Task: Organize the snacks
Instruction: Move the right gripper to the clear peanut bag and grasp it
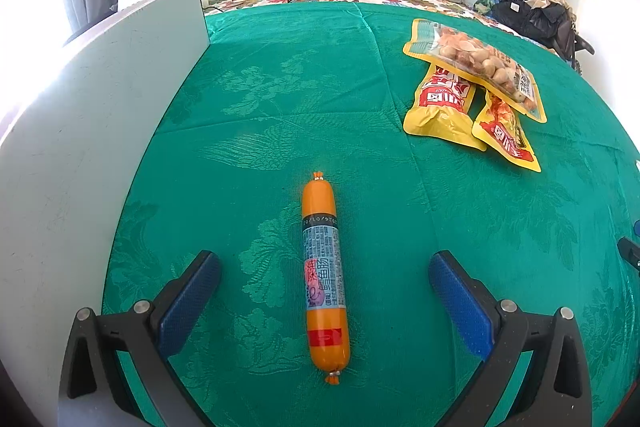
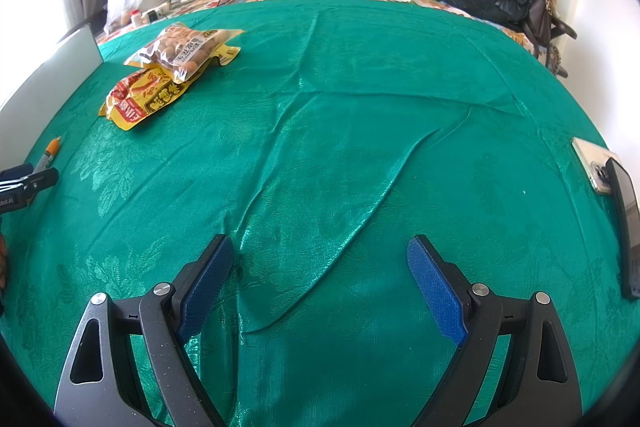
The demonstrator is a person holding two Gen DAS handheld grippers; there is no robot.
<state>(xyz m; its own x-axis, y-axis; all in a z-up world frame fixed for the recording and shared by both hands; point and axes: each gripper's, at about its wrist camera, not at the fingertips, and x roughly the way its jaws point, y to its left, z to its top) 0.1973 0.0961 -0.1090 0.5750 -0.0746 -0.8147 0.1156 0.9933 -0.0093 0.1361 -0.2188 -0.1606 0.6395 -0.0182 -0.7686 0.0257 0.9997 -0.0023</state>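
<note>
1. At the far left of my left camera I see a white board [image 1: 100, 99] standing along the edge of the green cloth [image 1: 280, 99].
2. My left gripper [image 1: 325, 285] hangs over the cloth with its blue pads [image 1: 192, 299] spread as wide as they go. Nothing is pinched.
3. The orange sausage [image 1: 324, 279] lies flat on the cloth between those pads, well clear of both, its length running away from me.
4. Further right and farther back in that view, the snack bags are piled together: a clear bag of nuts [image 1: 476, 61] lies on top of two yellow packets [image 1: 440, 107].
5. In my right camera the same pile sits at the upper left, with the nut bag over the yellow packets. The tip of the sausage shows at the left edge, next to part of my left gripper.
6. My right gripper [image 2: 320, 279] is also spread open, empty, over a wrinkled stretch of cloth, well apart from every snack.
7. At the far right edge a phone [image 2: 596, 167] lies face down on the cloth, and a dark flat thing [image 2: 628, 227] overlaps it; I cannot tell what that is.
</note>
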